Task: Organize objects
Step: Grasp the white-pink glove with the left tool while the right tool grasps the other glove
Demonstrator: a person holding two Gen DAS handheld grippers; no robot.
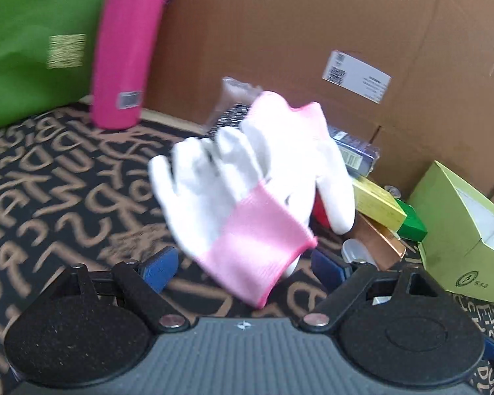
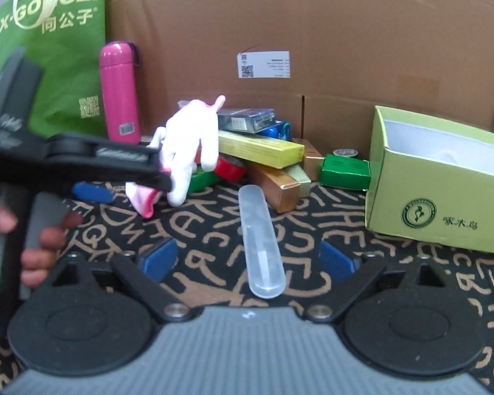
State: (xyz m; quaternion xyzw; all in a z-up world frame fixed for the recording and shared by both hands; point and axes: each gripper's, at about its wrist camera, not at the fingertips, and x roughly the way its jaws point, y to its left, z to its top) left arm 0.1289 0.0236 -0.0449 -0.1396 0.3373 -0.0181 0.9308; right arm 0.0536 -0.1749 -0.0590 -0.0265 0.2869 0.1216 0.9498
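A big cardboard wall (image 2: 313, 26) backed the scene, with a green bag (image 2: 59, 49) and an upright pink flask (image 2: 120, 95) standing against it at the left. On the letter-patterned counter (image 2: 395, 263) an open light-green box (image 2: 438, 177) lay at the right, and a heap of small cartons (image 2: 263, 148) sat between flask and box.

The white gloves (image 1: 247, 177) with pink cuffs hung in front of that heap, seemingly off the counter. They looked light, soft and floppy; they would likely sag and slip, so the bunched cuff seemed the best place to pinch. A clear plastic tube case (image 2: 261, 240) lay on the counter nearer the camera: stiff, smooth, probably light and prone to rolling, best taken across its middle.

The left tool (image 1: 243, 266) had its blue pads (image 1: 159, 268) spread wide, the pink cuff between them; whether either pad touched it could not be told. The right tool (image 2: 250, 260) stood wide apart too, holding nothing, the case's near end between its fingers.
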